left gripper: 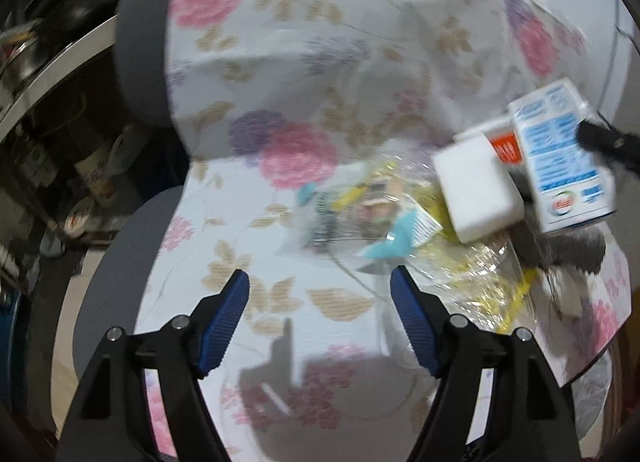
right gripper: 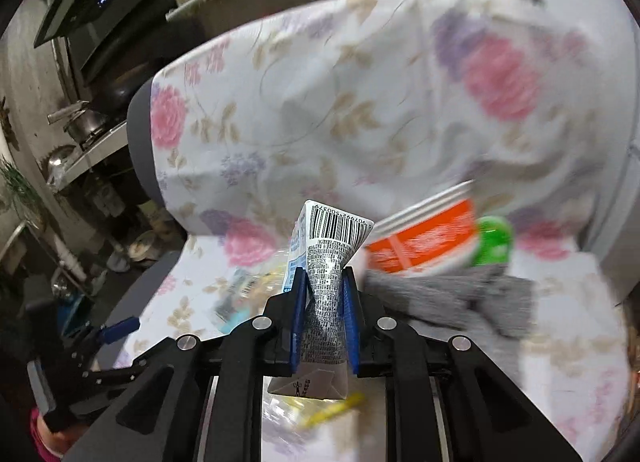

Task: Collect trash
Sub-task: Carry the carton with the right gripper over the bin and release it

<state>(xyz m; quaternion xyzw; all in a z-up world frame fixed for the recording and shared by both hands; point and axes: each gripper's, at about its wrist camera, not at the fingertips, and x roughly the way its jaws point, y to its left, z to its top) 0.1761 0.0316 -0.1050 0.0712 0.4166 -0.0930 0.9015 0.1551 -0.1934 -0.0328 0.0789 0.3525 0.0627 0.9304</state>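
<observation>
1. The left tool (left gripper: 320, 282) is seen with its blue-padded fingers (left gripper: 224, 322) spread wide, nothing between them, hovering above a chair seat covered by a floral cloth (left gripper: 280, 302).
2. The right tool (right gripper: 323, 282) is clamped narrowly on a crushed milk carton (right gripper: 326, 286); the carton is pinched at its waist, with the barcode end sticking up beyond the fingertips and the folded base lying back toward the camera.
3. In the left wrist view the same carton (left gripper: 560, 154) is seen lifted at the right, blue print on white, with the dark tip of the right tool touching its edge.
4. Just beside the carton, a white box with an orange panel (left gripper: 480, 186) is seen; whether it rests on the seat cannot be told through the blur.
5. The rest of the trash lies on the seat ahead of the left tool: a crumpled clear wrapper with yellow print (left gripper: 472, 262), a small printed packet with light-blue parts (left gripper: 360, 214), and a grey cloth (left gripper: 560, 250) at the right.
6. In the right wrist view, an orange-and-white box (right gripper: 424, 238), a green item (right gripper: 494, 242) and the grey cloth (right gripper: 460, 298) are seen to the right of the held carton.
</observation>
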